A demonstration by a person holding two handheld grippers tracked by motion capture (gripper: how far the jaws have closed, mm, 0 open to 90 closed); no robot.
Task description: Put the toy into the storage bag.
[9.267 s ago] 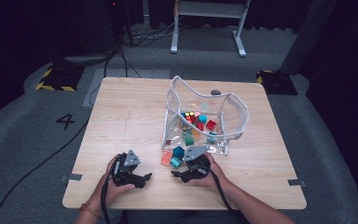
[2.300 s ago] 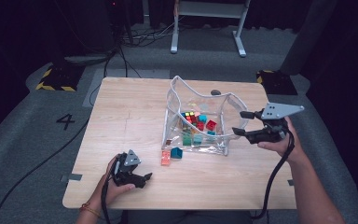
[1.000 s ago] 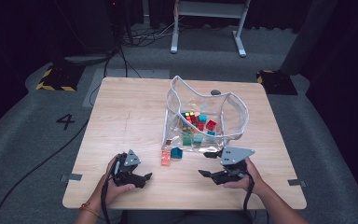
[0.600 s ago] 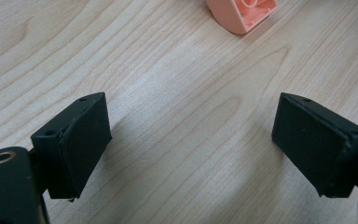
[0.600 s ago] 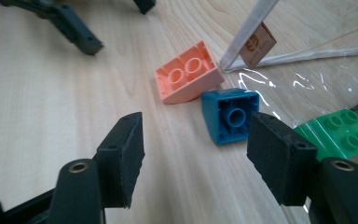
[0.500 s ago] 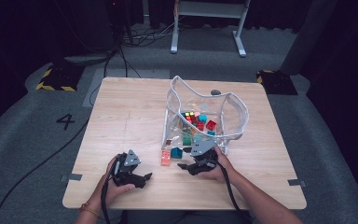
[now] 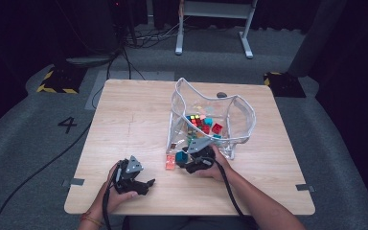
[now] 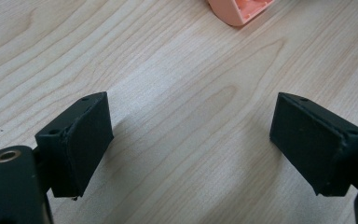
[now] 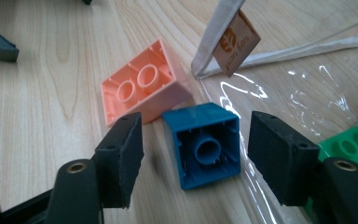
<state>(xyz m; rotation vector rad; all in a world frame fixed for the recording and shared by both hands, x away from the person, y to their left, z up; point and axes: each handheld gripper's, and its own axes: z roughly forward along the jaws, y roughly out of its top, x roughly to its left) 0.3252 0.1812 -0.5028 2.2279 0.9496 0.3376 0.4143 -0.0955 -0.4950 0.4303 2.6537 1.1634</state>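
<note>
The right gripper (image 9: 193, 158) has its jaws apart, one on either side of a blue block (image 9: 204, 144) without pressing it: a gap shows on both sides, wider toward nine o'clock in the right gripper view. The block lies on its side on the table (image 7: 134, 120), hollow underside facing the camera, so it sits dead ahead of the jaws at twelve o'clock and already between them. It looks about as long as it is wide, so I judge that the grip depends less on its long axis than on the jaws staying square to its two flat walls. At about eleven o'clock from it lies a peach block (image 9: 144, 88), touching it or very nearly, and at two o'clock begins the clear bag (image 9: 279, 98), whose edge runs just beside the blue block. In the high view the right gripper (image 7: 191, 160) sits at the bag's (image 7: 242, 124) near corner, far closer to the blue block than the left gripper (image 7: 141, 184). The left gripper (image 8: 191, 154) has its jaws wide apart over bare wood, holding nothing. A second ago the right gripper stood further toward three o'clock along the table's near edge, clear of the blocks; the left gripper lies where it did.
</note>
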